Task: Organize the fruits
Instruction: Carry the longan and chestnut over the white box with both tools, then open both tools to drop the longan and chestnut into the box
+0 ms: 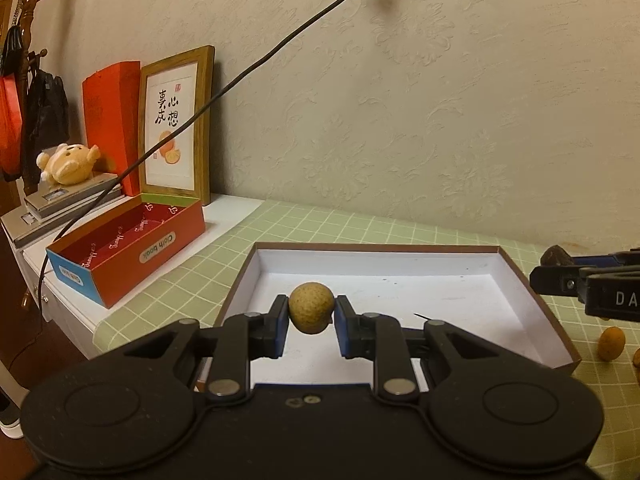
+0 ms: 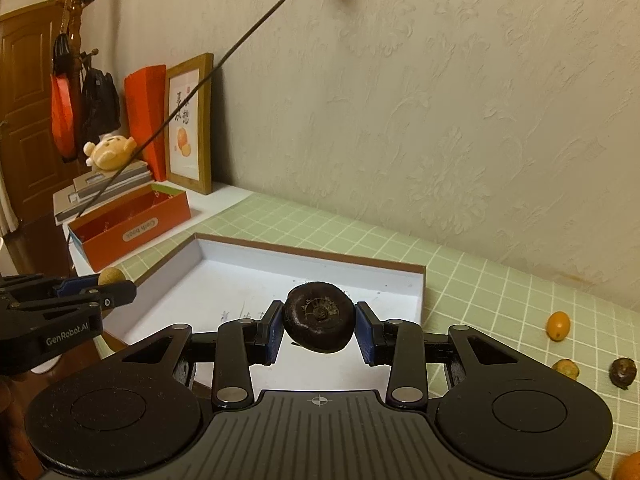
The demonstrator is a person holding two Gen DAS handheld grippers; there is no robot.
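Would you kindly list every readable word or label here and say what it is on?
"GenRobot.AI": side of left tongs.
"DA", cut off: side of right tongs.
"Cloth book", upside down: red box.
Chinese calligraphy: framed picture.
Box's blue end label and inner script: too blurred.

Black hand-held gripper [image 2: 319,330], blue pads [image 2: 274,332], silver rivets, "GenRobot.AI" lettering.

Two water chestnuts [image 2: 318,317] [image 2: 623,372], two longans [image 1: 311,307] [image 2: 565,368], one kumquat [image 2: 558,325], one tray [image 2: 416,292].
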